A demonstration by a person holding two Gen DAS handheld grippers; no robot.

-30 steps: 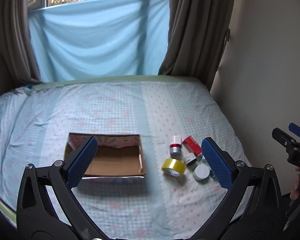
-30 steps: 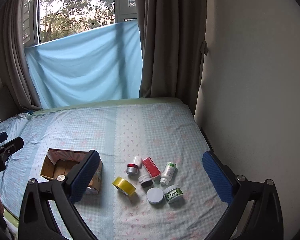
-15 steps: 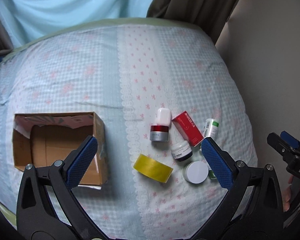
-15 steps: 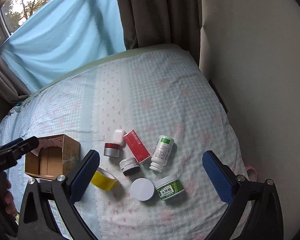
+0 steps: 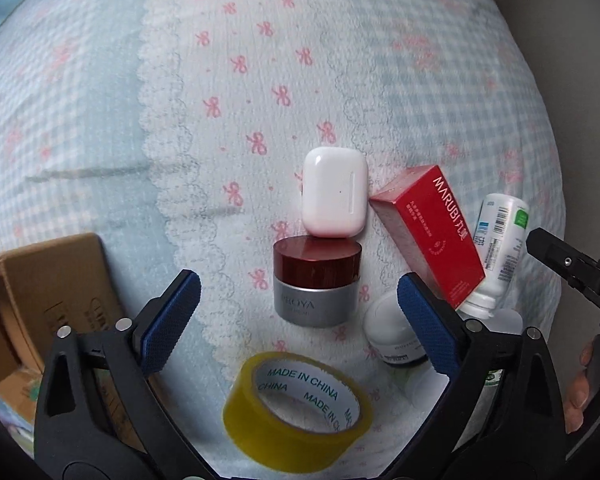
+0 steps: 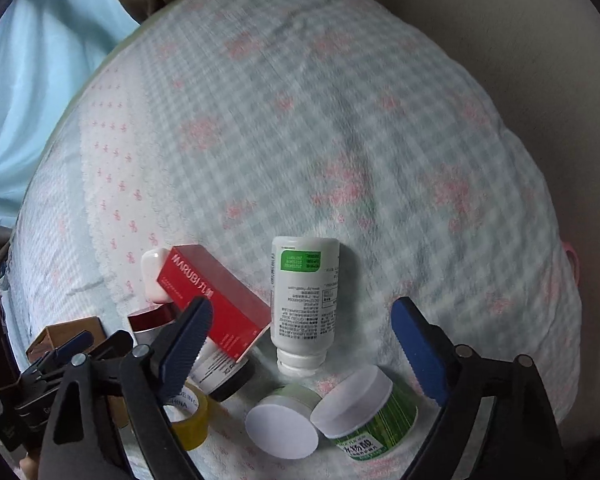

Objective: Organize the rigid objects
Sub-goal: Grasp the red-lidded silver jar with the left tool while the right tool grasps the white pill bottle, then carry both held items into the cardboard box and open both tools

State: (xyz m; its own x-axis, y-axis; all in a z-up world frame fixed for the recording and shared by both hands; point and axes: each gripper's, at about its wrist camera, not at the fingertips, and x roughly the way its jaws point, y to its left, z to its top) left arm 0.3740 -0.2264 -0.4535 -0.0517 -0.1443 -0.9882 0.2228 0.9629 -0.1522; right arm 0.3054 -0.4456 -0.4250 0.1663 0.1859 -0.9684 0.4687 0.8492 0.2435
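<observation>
Left hand-held gripper pointing down over the bed, jaws spread but closing, nothing pinched; silver jar with the dark red lid lying between the blue pads, touched by neither. White earbud case just beyond the jar, touching its lid. Red carton to the right of both, tilted, one end close against the case. White bottle on its side past the carton, cap toward the camera. Yellow tape roll flat on the sheet at the near edge, ring printed "MADE IN CHINA". Small dark-based jar half hidden behind the right pad. Cardboard box open at far left, well apart from the cluster.

Over in the right wrist view: right hand-held gripper also wide, also closing, empty; bottle's cap end sitting between the fingers, no contact. Green-labelled tub with a white lid tipped low in the gap, a round white-topped tub beside it, touching. Red carton leaning across the dark-based jar behind the left finger. Tape roll partly hidden under that finger. Other gripper's black frame low at the left, part of a hand at the bottom edge.
</observation>
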